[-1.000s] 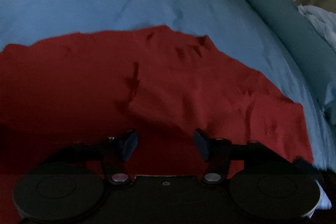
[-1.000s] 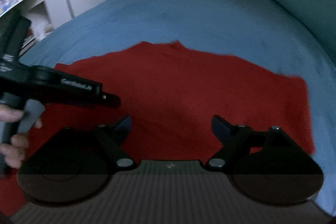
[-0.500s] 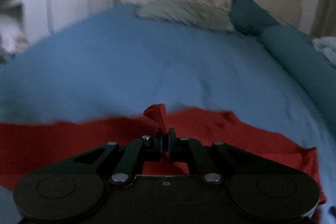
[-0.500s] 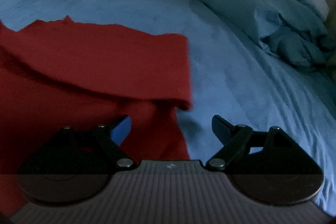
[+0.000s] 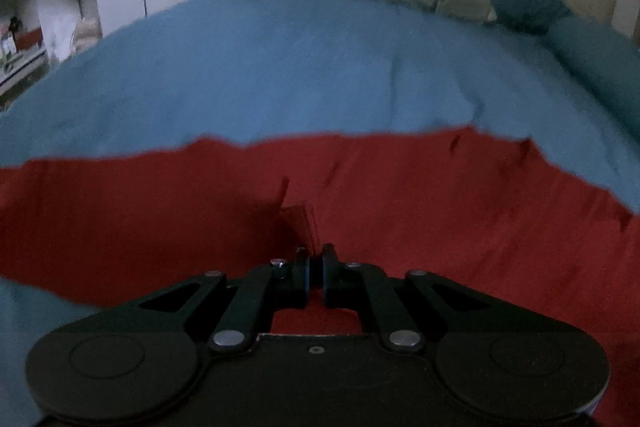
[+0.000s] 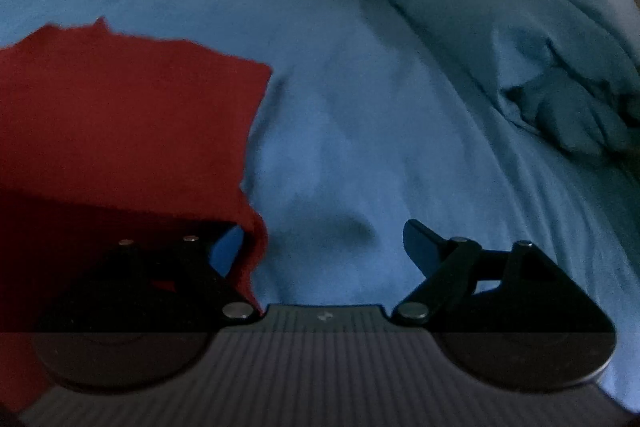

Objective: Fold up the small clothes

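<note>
With left gripper (image 5: 315,263) now clenched on red garment (image 5: 400,195), pinched and lifted off blue bedsheet (image 5: 280,67) since a second ago; right gripper (image 6: 320,247) spread wide beside near-right corner, ready for folding.

Hidden and cut-off parts of the red cloth (image 5: 440,211)

Its pinched edge vanishes between the left gripper (image 5: 315,267) fingers; left of the right gripper (image 6: 324,247), cloth drapes over one fingertip and runs past the frame.

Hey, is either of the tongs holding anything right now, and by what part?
The left tongs pinch a raised fold of the red cloth. The right tongs are open, holding nothing.
</note>
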Demonstrator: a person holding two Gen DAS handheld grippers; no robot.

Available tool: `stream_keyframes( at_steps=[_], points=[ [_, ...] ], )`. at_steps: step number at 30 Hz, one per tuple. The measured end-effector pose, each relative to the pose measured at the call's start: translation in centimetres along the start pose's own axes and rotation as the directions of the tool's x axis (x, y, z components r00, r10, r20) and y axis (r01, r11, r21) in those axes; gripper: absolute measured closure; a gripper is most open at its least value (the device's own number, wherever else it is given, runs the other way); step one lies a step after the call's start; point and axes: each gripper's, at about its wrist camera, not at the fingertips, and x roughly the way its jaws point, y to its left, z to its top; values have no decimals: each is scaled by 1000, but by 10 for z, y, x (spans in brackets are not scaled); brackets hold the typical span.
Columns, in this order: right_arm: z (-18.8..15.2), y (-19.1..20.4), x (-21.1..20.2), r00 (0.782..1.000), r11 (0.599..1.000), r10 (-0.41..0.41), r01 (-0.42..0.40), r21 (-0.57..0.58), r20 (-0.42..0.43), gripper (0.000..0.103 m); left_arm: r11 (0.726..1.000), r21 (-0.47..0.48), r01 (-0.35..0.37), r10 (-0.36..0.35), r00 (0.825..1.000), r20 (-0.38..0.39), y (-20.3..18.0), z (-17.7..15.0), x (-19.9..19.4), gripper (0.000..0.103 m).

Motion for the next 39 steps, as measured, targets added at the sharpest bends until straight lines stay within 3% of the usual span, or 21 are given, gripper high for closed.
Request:
stream_keyframes(
  at_steps=[4, 6, 9, 11, 16, 20, 23, 25, 26, 30, 32, 39],
  points=[
    [5, -13, -11, 997, 999, 46, -46, 4, -55, 3, 997, -21, -81, 80, 996, -25, 13, -3, -14, 68],
    [14, -15, -24, 991, 992, 128, -128, 3, -39, 3, 994, -27, -110, 110, 994, -2, 16, 0, -28, 54],
    [29, 0, -44, 939, 938, 342, -343, 43, 39, 3, 999, 6, -48, 48, 999, 25, 10, 9, -39, 50],
    [36, 16, -38, 920, 918, 390, -392, 64, 47, 3, 999, 43, -22, 21, 1000, 23, -2, 14, -32, 49],
    [14, 29, 2, 924, 909, 381, -369, 194, -26, 4, 992, 118, 43, -44, 999, 8, -24, 14, -8, 48],
    [15, 27, -16, 923, 913, 385, -380, 148, -7, 4, 989, 135, 52, -45, 998, -53, -31, 5, 9, 47],
    [37, 25, -25, 898, 894, 431, -438, 95, 90, 2, 989, 138, 48, -37, 996, -84, -32, 2, 19, 46],
    [56, 32, -10, 892, 892, 440, -448, 62, 106, 2, 988, 151, 43, -31, 996, -84, -33, 1, 21, 46],
    [63, 34, -1, 885, 891, 439, -451, 50, 156, 2, 988, 152, 41, -29, 996, -85, -34, 1, 22, 46],
    [82, 31, 59, 918, 910, 377, -392, 136, 126, 3, 992, 118, 46, -35, 995, -96, -31, 2, 25, 46],
    [84, 20, 77, 911, 895, 392, -409, 178, 125, 1, 991, 124, 46, -34, 994, -101, -31, 3, 26, 45],
    [91, 13, 54, 920, 915, 376, -388, 115, 110, 1, 994, 94, 51, -40, 993, -112, -27, 10, 17, 44]
  ],
)
